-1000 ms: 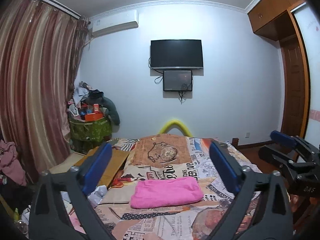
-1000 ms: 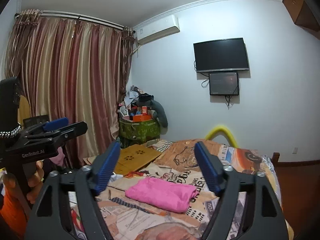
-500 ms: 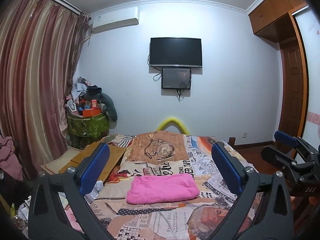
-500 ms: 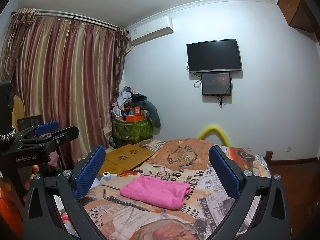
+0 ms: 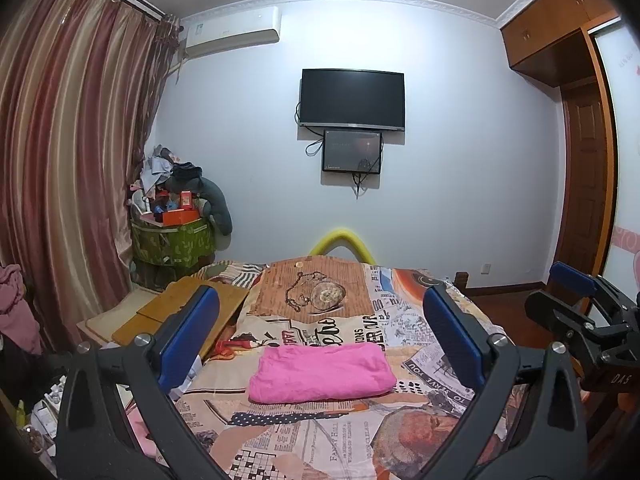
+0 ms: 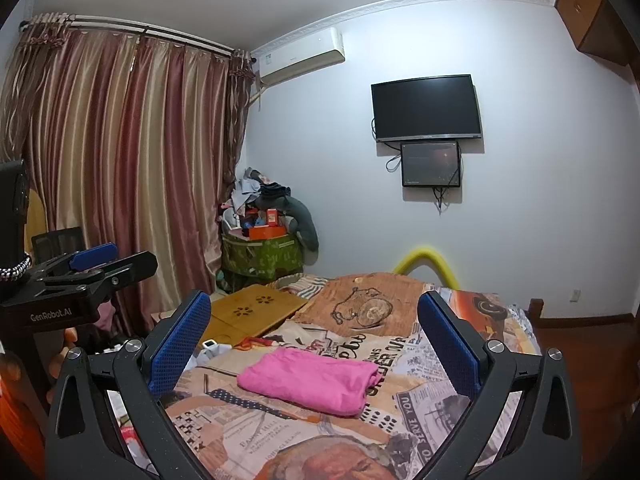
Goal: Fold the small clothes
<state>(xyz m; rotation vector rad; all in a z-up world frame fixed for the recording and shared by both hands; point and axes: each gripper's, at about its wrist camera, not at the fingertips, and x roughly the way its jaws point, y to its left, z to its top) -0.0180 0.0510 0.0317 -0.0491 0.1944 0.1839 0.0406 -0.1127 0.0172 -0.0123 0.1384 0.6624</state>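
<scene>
Pink cloth (image 5: 322, 372), folded into a flat rectangle, is lying on the bed's newspaper-print cover (image 5: 332, 432), ahead of both grippers and touched by neither. Seen along the left gripper (image 5: 320, 330), the bundle is sitting low in the gap framed by the two blue pads, roughly centred, with bare cover showing between it and each finger. That gripper's jaws are standing wide apart with nothing between them. Seen along the right gripper (image 6: 314, 338), the cloth (image 6: 310, 380) is again lying within the gap, a little left of centre and angled, its far corner pointing toward the right-hand pad. The right jaws have just been opening and are now spread wide, gripping nothing. Each gripper is showing at the edge of the other's view: the right one at the far right of the left view, the left one at the far left of the right view. A wooden lap table (image 6: 256, 314) is resting at the bed's left edge, beyond the cloth and well apart from it.
</scene>
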